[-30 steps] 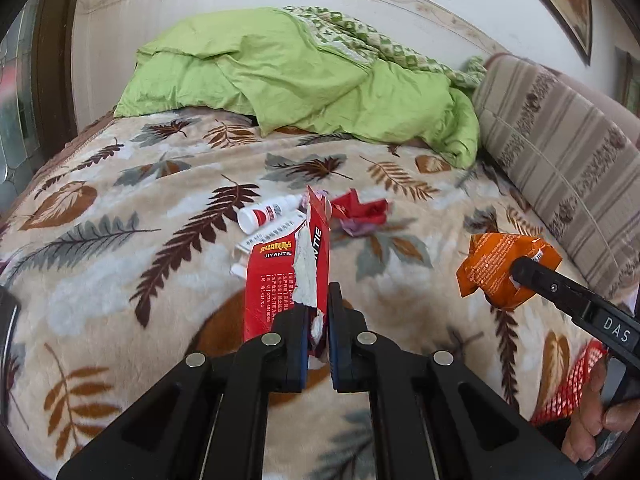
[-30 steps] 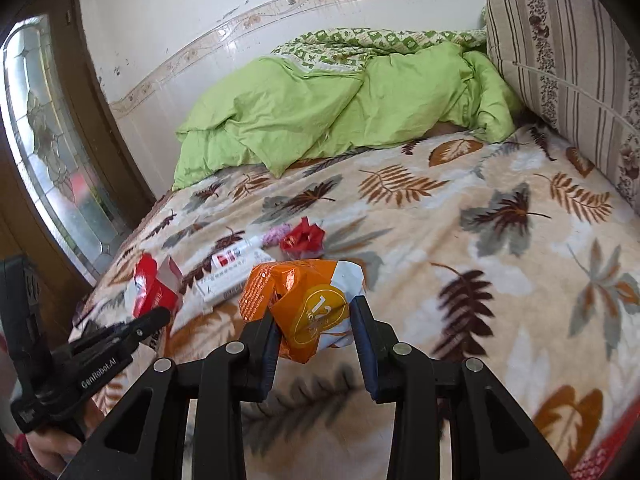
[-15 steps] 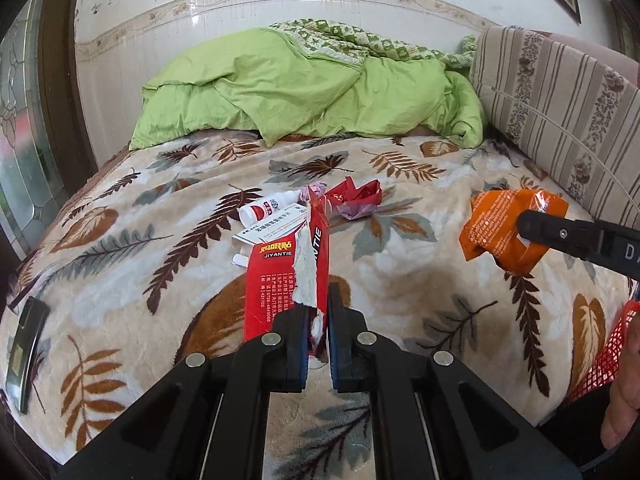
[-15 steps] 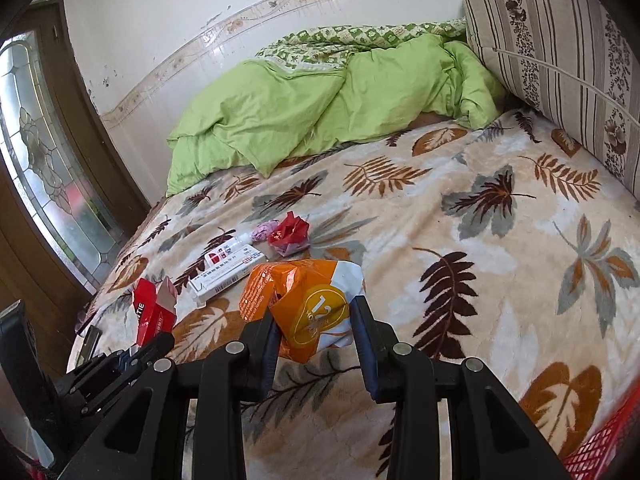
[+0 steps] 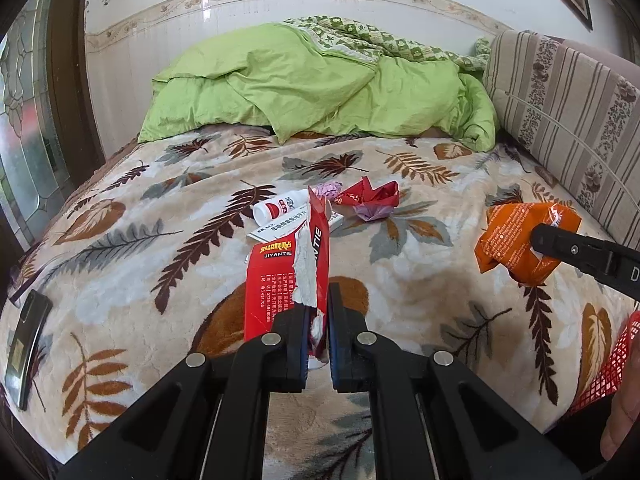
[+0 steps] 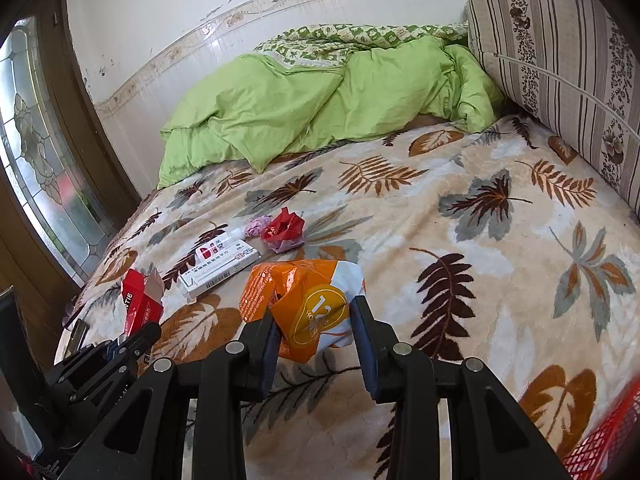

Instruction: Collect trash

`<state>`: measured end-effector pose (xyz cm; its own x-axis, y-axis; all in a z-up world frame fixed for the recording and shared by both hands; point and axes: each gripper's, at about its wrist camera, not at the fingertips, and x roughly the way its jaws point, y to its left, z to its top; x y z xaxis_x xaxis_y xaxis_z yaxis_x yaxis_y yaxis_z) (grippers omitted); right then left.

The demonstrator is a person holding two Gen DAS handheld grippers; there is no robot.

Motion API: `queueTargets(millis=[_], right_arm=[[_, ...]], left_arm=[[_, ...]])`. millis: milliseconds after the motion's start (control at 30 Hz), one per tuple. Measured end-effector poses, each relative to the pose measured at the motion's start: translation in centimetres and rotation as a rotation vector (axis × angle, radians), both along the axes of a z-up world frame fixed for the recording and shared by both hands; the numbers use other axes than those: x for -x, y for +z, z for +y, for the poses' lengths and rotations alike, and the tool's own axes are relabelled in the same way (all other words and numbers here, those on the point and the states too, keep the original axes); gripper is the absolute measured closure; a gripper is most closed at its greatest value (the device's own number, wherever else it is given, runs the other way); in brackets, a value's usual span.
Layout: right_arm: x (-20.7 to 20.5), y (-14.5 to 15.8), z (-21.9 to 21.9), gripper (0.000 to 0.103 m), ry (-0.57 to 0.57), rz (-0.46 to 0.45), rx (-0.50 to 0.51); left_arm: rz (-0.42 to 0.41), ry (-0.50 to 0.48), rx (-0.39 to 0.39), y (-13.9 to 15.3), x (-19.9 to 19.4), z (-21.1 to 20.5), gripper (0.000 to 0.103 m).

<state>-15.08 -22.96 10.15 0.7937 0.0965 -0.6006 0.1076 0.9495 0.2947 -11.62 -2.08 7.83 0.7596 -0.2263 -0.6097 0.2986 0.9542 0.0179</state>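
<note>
My left gripper [image 5: 318,320] is shut on a torn red carton [image 5: 286,272] marked JIYANTIE and holds it upright above the bed; the carton shows at the left in the right wrist view [image 6: 138,304]. My right gripper [image 6: 314,330] is shut on a crumpled orange snack bag [image 6: 304,304], also seen at the right in the left wrist view [image 5: 520,240]. On the leaf-patterned blanket [image 6: 460,208] lie a white medicine box [image 6: 218,268], a small white bottle [image 5: 276,208], a red crumpled wrapper [image 5: 372,196] and a pink paper ball [image 5: 328,190].
A red mesh basket [image 5: 616,360] stands at the bed's near right corner, also in the right wrist view [image 6: 604,440]. A green duvet [image 5: 320,92] is heaped at the head. A striped cushion [image 5: 568,108] lines the right side. A dark phone [image 5: 26,344] lies at the left edge.
Both grippers have pulled back from the middle of the bed toward its near edge, each still holding its item. The trash left on the blanket has not moved.
</note>
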Motion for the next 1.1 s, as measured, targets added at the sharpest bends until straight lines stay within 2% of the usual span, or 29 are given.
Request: queueTargets(millis=[1100], right_arm=[[0.24, 0.02, -0.60, 0.067, -0.016, -0.004, -0.009]], left_arm=[[-0.008, 0.000, -0.005, 0.30, 0.50, -0.17, 0.096]])
